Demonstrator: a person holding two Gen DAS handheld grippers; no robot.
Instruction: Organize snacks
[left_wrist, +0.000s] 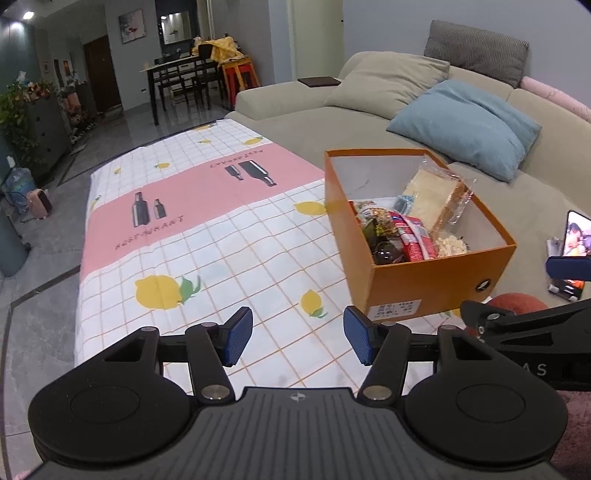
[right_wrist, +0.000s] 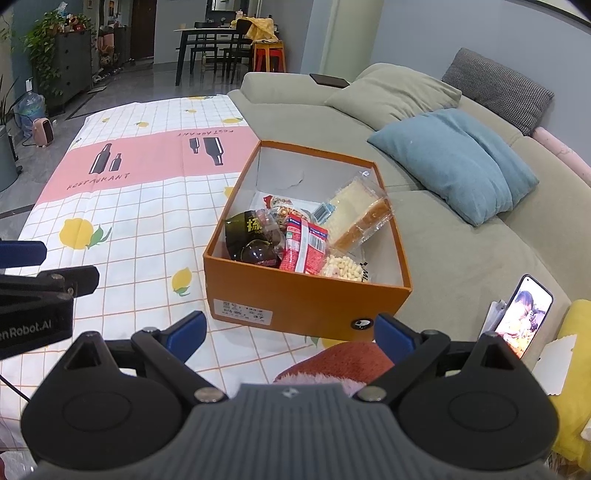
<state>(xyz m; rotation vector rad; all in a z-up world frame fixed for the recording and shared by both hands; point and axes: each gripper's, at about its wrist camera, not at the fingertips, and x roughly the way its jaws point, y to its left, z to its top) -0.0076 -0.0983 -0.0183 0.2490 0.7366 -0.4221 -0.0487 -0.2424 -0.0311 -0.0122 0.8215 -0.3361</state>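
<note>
Both tongs, left (left_wrist: 298, 339) and right (right_wrist: 290, 336), gape empty just short of the orange box (right_wrist: 310, 299) (snacks inside, perhaps bread).

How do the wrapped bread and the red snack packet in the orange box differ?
The wrapped bread is pale, in clear film, leaning against the right wall of the orange box; the red snack packet is opaque, printed red and white, in the middle of the pile. The bread looks larger. Both are sealed and already inside the box.
</note>
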